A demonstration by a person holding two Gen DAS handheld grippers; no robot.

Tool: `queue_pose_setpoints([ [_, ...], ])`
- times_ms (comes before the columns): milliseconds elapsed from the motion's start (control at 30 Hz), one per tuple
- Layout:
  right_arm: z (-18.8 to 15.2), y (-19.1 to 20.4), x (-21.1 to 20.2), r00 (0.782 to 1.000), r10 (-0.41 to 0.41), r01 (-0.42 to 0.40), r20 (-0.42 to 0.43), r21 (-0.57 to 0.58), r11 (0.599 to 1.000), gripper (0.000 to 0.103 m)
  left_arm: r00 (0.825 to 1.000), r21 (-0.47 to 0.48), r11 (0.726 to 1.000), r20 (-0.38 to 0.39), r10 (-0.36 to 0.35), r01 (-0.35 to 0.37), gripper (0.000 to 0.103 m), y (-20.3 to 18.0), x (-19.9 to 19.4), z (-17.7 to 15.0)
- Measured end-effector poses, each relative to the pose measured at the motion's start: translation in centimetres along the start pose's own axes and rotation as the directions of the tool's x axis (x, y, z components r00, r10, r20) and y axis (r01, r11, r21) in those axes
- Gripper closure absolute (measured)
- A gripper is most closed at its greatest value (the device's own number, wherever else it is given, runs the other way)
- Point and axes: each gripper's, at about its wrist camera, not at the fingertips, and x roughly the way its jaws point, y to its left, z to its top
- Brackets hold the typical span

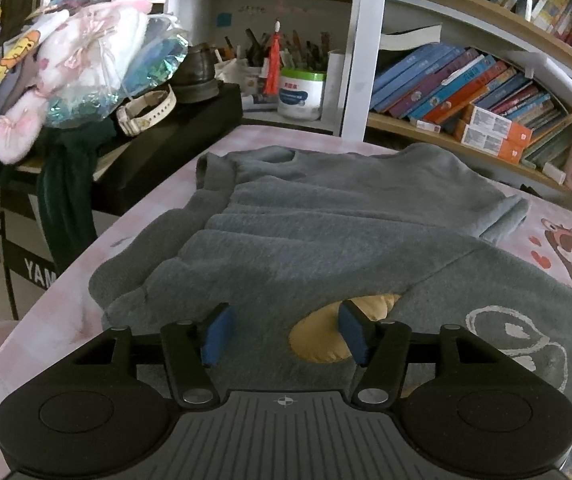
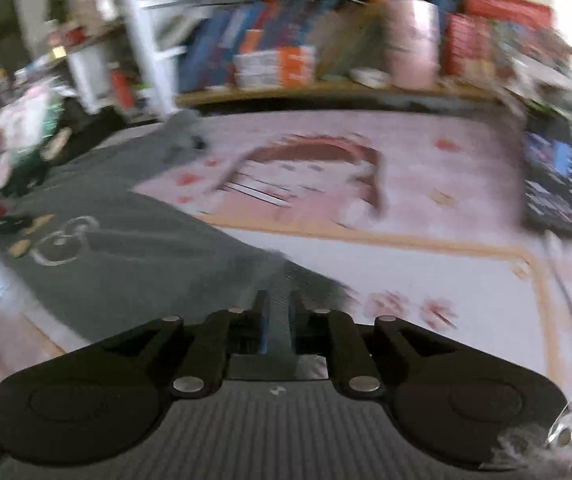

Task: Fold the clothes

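Two views. Left wrist: left gripper point(image 1: 284, 334) low centre, jaws apart, grasping nothing, over grey sweater point(image 1: 326, 232) spread mid-frame on pink table point(image 1: 558, 240); tan patch point(image 1: 322, 340) between pads. Right wrist, blurred: right gripper point(image 2: 278, 312) low centre, clenched on sweater point(image 2: 126, 240) edge; sweater fills left half.

Blurred throughout. Right gripper point(image 2: 278, 312) pinched tight on a strip of the grey sweatshirt point(image 2: 126, 236), which lies over the left side of the pink printed table cover point(image 2: 426, 272). Dark box point(image 2: 552, 184) near the right edge; bookshelf point(image 2: 326, 60) behind.
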Motion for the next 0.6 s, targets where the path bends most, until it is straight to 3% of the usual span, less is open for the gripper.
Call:
queue_pose_setpoints([
  [133, 2.4, 2.6, 2.7, 0.993, 0.113, -0.11, 0.028, -0.071, 0.991, 0.093, 1.0, 0.02, 1.0, 0.013, 0.016, -0.016, 0.044, -0.7, -0.1, 0.5],
  [200, 3.9, 3.7, 4.1, 0.989, 0.14, -0.134, 0.045, -0.117, 0.984, 0.084, 0.998, 0.076, 0.997, 0.05, 0.026, -0.03, 0.044, -1.9, -0.5, 1.4],
  [367, 6.1, 5.3, 8.9, 0.995, 0.093, -0.086, 0.028, -0.188, 0.978, 0.08, 0.991, 0.226, 0.973, 0.111, -0.078, 0.051, 0.044, -7.2, -0.9, 4.1],
  [500, 5.4, 4.6, 11.2, 0.995, 0.104, -0.104, -0.006, -0.151, 0.983, 0.08, 0.979, 0.345, 0.927, 0.085, -0.185, 0.145, 0.044, -13.3, 1.0, 5.8],
  [600, 4.6, 3.9, 12.1, 0.994, 0.107, -0.108, -0.014, -0.129, 0.986, 0.077, 0.975, 0.478, 0.863, 0.057, -0.214, 0.161, 0.044, -18.8, 3.3, 6.6],
])
